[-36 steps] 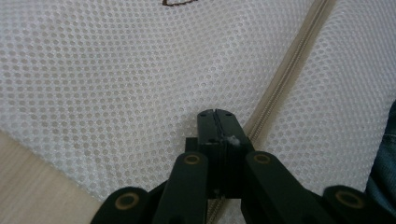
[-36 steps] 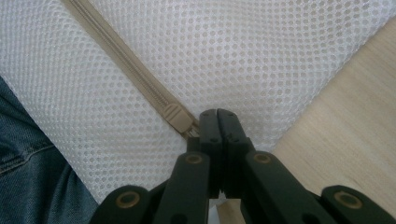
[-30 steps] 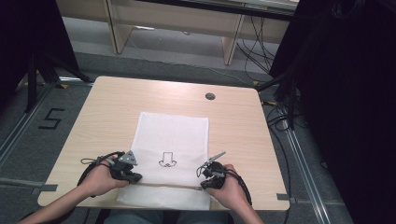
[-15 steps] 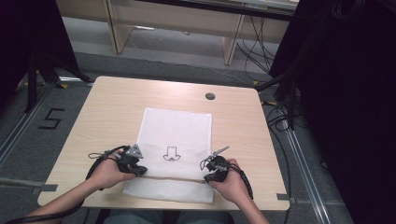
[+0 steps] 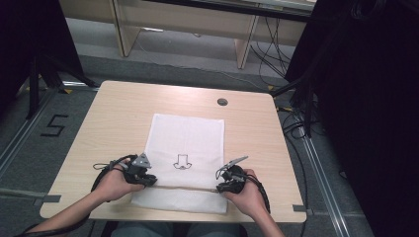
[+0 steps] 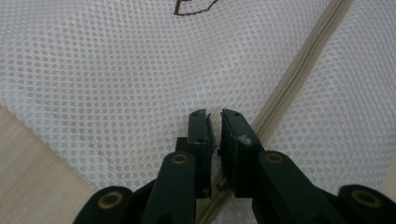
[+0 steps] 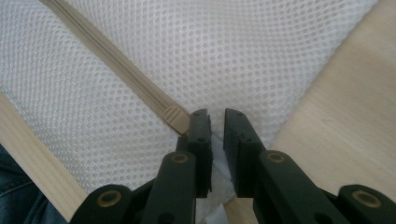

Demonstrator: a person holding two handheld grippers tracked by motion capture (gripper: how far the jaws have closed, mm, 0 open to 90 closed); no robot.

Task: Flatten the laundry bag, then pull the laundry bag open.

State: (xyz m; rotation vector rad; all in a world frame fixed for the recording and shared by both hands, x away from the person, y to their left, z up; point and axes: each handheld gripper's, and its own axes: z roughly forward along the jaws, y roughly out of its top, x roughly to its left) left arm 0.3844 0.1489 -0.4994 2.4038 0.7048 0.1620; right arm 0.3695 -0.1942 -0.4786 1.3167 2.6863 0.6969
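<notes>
resting low on the near part of a white mesh bag (image 5: 188, 143), the left gripper (image 5: 148, 181) and right gripper (image 5: 222, 187) now sit farther in than a second ago, and the bag's near flap lies flatter. both sets of jaws have just been opening; each shows a narrow gap with mesh beneath, nothing pinched. a beige zipper (image 6: 299, 70) runs across the bag between the grippers, its end (image 7: 175, 116) just beside the right gripper's fingers (image 7: 198, 135). the bag lies mid-table (image 5: 123, 108), toward the near edge.
</notes>
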